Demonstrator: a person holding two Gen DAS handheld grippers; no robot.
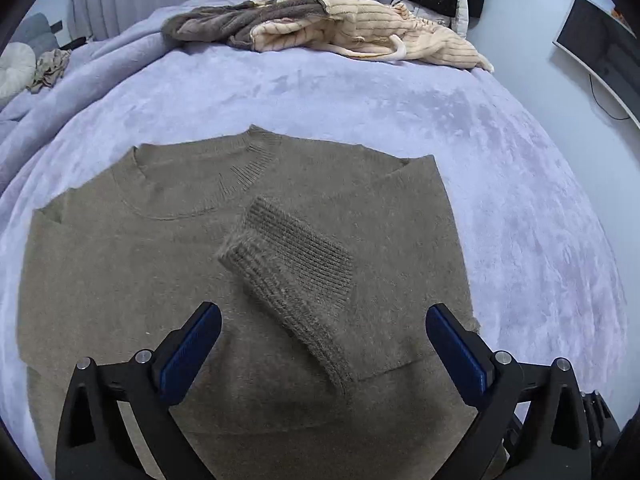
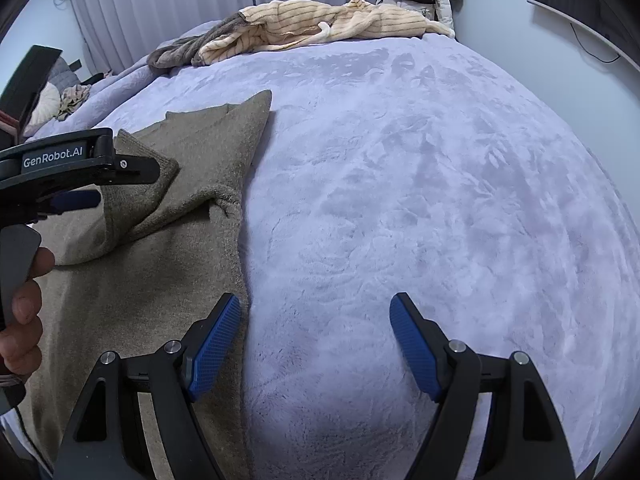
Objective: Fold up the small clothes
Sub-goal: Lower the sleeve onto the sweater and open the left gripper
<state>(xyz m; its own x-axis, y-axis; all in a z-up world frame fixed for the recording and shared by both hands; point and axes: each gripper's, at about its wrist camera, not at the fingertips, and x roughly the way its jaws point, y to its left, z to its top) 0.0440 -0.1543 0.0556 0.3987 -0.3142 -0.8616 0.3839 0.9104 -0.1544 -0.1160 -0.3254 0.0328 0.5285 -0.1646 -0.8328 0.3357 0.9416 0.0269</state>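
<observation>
Knitwear lies flat on the lavender blanket (image 1: 360, 112): a taupe sweater (image 1: 140, 280) spread across the near part of the bed, collar toward the far edge, with one sleeve folded in over the chest so that its ribbed cuff (image 1: 288, 264) rests diagonally at the middle of the body.

The left gripper (image 1: 323, 320) hovers above the sweater's lower half, its blue-padded fingers (image 1: 192, 348) spread wide on either side of the folded sleeve and holding nothing. In the right wrist view this same tool shows at the left edge, gripped by the person's hand (image 2: 24, 312), above the sweater.

The right gripper (image 2: 316, 312) hangs over the sweater's right side edge. Its fingers (image 2: 212, 348) are also spread apart and empty; the left one sits over the knit hem, the right one over bare blanket.

At the far edge of the bed a heap of cream striped and grey clothes (image 1: 328, 28) lies crumpled, well apart from the sweater. A dark monitor (image 1: 600, 48) stands beyond the bed's right side.
</observation>
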